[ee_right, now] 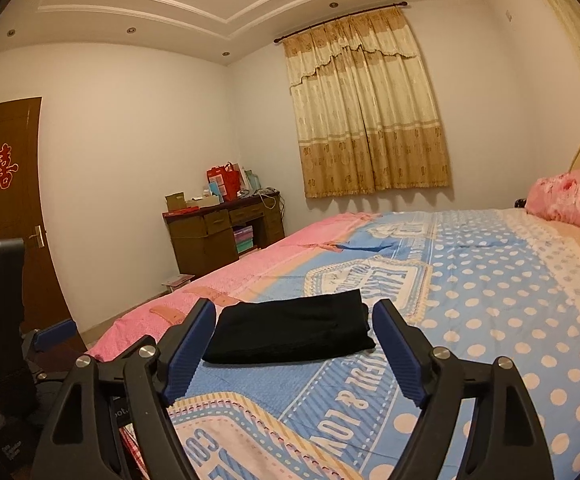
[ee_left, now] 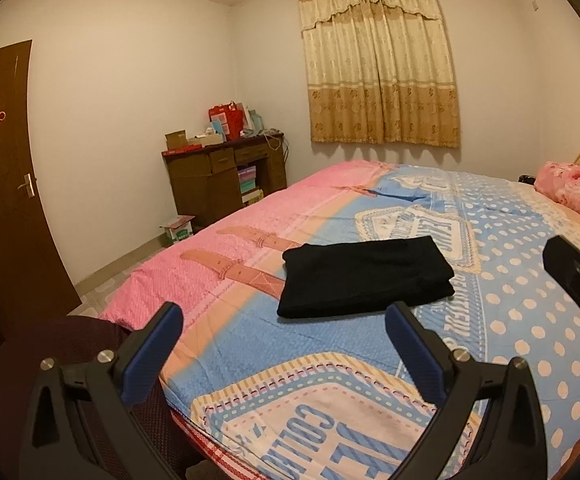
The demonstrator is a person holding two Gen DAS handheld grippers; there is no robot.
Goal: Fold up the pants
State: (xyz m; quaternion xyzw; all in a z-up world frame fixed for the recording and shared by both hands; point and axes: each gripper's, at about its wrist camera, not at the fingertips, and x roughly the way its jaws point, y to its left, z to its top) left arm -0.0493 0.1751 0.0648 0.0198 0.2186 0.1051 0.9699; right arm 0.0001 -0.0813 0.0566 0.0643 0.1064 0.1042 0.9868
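Note:
The black pants (ee_left: pixel 364 276) lie folded into a flat rectangle on the bed's blue and pink cover (ee_left: pixel 510 280). They also show in the right wrist view (ee_right: pixel 294 326). My left gripper (ee_left: pixel 284 320) is open and empty, held above the bed's near edge, short of the pants. My right gripper (ee_right: pixel 294 318) is open and empty, also pulled back from the pants and apart from them. The right gripper's body shows at the right edge of the left wrist view (ee_left: pixel 578 276).
A pink floral bundle (ee_left: pixel 574 190) lies at the bed's head on the right. A brown desk (ee_left: pixel 226 178) with boxes stands against the far wall. A brown door (ee_left: pixel 6 184) is at the left. A dark chair (ee_left: pixel 50 360) sits by the bed's near corner.

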